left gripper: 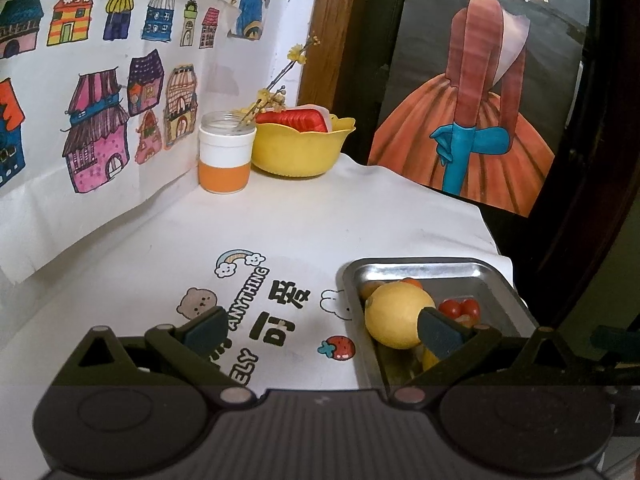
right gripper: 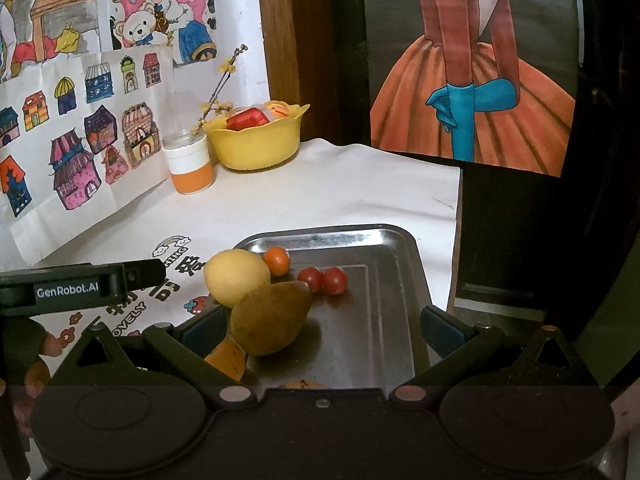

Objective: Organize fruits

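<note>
White printed tablecloth (left gripper: 304, 224) w/ cartoon bear, rainbow, strawberry + lettering. Back corner: clear jar w/ white-and-orange band (left gripper: 226, 152), sprig of small yellow flowers (left gripper: 276, 92) leaning out of it. Wall at left: paper sheet of hand-drawn coloured houses (left gripper: 100, 100), teddy-bear drawing (right gripper: 140, 28) above. At right: painting of figure in orange skirt, blue gloves (left gripper: 472, 120), next to brown wooden post (left gripper: 320, 40).

Both fisheye views: soft, fairly dim indoor light, white tablecloth (left gripper: 280, 220) is the brightest area, right side falls into near-black. Strong barrel distortion with dark vignette at the corners; a darker band crosses the bottom of each frame. Metal tray (right gripper: 360, 236) shows mild glare on its rim, shadows under the fruit are soft, focus slightly soft overall.
</note>
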Tool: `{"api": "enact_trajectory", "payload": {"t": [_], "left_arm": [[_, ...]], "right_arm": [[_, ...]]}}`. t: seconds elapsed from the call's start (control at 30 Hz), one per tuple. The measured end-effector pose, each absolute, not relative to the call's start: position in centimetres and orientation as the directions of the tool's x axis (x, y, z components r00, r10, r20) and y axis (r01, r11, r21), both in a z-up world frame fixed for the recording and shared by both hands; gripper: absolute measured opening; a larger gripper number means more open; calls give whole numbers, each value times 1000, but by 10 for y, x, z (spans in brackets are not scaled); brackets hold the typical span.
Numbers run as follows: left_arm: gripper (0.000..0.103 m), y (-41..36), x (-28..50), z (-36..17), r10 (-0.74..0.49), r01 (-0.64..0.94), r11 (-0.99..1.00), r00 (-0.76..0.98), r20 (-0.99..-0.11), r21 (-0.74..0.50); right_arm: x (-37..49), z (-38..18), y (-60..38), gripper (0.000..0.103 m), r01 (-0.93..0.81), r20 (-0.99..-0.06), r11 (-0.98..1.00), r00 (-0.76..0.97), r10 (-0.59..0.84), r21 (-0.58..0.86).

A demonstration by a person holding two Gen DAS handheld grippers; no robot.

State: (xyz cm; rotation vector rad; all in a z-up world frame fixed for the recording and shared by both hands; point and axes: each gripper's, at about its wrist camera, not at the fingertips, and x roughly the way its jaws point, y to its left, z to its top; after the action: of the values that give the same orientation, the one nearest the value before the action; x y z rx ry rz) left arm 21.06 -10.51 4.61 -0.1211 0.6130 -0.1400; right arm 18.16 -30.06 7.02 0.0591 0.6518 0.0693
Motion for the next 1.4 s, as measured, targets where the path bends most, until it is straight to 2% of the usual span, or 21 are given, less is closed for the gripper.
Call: {"api": "enact_trajectory", "payload": {"t": [1.4], "left_arm": [[103,-82,148,42,-128,33,981,847,-515,-189]], "right_arm": [[136,77,-275,102,-67,-530,997,845,70,26]]}}
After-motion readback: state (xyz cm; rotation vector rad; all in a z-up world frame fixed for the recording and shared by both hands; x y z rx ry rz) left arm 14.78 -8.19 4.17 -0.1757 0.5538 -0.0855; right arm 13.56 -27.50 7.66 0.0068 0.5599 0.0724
